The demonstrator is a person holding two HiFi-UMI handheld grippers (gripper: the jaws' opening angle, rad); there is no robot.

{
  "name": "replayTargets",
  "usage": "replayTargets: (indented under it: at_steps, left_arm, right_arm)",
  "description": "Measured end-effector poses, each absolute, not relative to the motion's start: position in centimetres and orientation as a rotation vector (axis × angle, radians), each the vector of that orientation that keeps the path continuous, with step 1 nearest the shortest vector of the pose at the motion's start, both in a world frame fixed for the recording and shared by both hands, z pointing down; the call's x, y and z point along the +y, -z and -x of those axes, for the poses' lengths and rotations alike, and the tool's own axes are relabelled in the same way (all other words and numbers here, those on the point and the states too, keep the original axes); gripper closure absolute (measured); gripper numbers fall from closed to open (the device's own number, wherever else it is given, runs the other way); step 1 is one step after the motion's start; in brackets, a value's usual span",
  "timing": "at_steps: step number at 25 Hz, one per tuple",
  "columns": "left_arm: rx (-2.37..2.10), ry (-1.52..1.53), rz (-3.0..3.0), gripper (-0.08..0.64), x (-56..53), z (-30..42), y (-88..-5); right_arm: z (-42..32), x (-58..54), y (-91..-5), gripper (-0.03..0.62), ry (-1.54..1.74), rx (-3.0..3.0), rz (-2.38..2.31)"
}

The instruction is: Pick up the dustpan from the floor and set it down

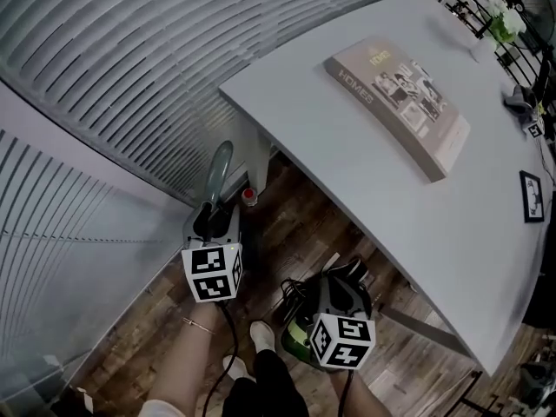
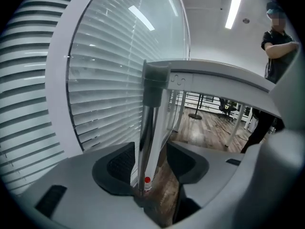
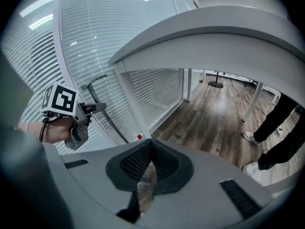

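Right gripper (image 3: 150,144) is hovering under the white table (image 3: 214,37), jaws pressing together, empty. Over left, the left gripper (image 3: 97,108) is meeting a long handle (image 3: 114,124), possibly gripping it.

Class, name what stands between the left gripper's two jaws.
The dustpan handle stands upright there, with the jaws apart round it. The left gripper view shows this.

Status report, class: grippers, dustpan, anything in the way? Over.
Left gripper open, jaws astride the dustpan handle, not clamped. Right gripper shut, empty. Table corner close beside the handle.
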State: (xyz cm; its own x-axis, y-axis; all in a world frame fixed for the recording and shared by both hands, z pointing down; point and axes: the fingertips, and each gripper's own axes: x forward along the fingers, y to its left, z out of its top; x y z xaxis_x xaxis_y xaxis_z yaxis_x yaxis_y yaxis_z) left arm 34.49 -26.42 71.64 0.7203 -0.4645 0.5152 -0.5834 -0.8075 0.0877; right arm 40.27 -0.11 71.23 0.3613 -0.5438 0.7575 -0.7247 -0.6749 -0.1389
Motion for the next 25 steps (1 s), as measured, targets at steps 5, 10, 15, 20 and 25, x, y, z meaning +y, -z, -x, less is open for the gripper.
replayTargets:
  at_steps: [5, 10, 15, 20, 25]
  left_arm:
    - [-0.860, -0.711, -2.685, 0.342, -27.1, -34.7, -72.2]
    - [-0.904, -0.679, -2.706, 0.402, -27.5, -34.6, -71.7]
    - [-0.882, -0.702, -2.716, 0.459, -27.6, -34.8, -71.6]
    - [-0.862, -0.743, -2.722, 0.463, -27.2, -34.2, -71.6]
    - [-0.863, -0.758, -2.739, 0.465, -25.9, -32.9, -71.0]
  right_arm:
    - [-40.5, 0.1, -72.0, 0.560, -1.225, -1.121, -2.396]
    - [-40.7, 0.0, -72.3, 0.560, -1.233, -1.116, -2.394]
    - [-40.6, -0.6, -72.2, 0.560, -1.236, -1.131, -2.387]
    - [-40.2, -1.1, -72.0, 0.560, -1.233, -1.155, -2.379]
    - [-39.9, -1.6, -71.4, 0.560, -1.223, -1.188, -2.375]
